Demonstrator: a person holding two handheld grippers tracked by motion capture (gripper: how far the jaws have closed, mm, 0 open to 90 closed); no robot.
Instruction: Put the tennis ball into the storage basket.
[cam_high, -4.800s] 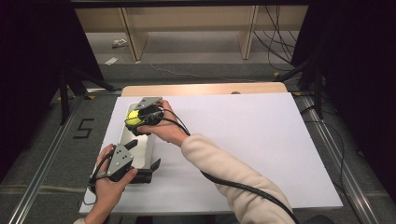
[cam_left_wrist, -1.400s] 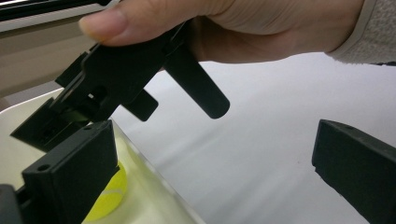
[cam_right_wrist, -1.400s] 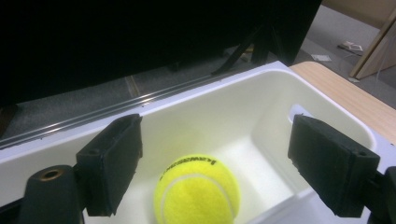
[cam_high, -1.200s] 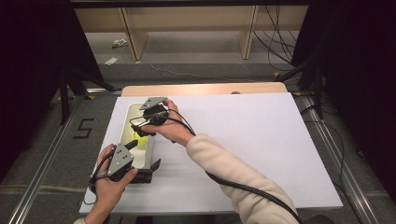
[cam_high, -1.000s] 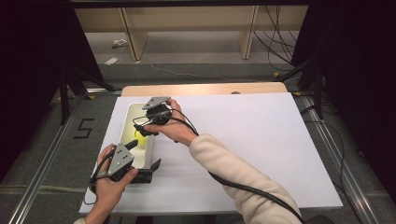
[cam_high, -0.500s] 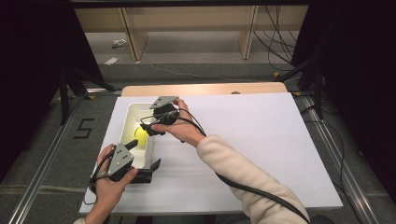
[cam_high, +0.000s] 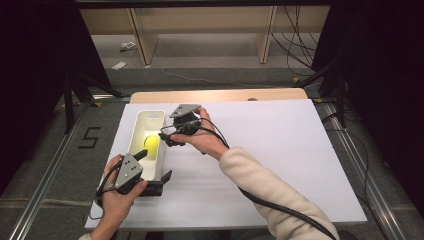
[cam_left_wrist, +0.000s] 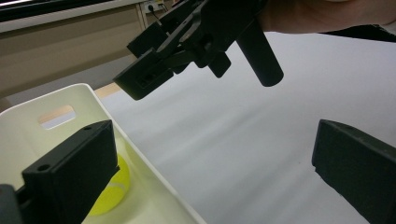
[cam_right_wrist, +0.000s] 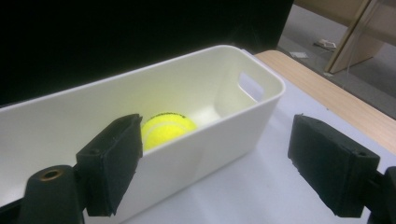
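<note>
Now white bin (cam_high: 144, 131) w/ tennis ball (cam_high: 151, 143) runs lengthwise, front-to-back.

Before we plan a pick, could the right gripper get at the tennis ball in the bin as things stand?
Probably yes: the right gripper hangs open beside the white bin, whose top is open, and nothing covers the tennis ball.

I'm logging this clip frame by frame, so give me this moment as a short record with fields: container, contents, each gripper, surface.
container: white bin, oblong, handle slot in its far end wall, on the table's left part
contents: one yellow tennis ball lying inside
left gripper: jaws open, straddling the bin's near right wall
right gripper: jaws open, empty, beside the bin's right wall
surface: white table
</note>
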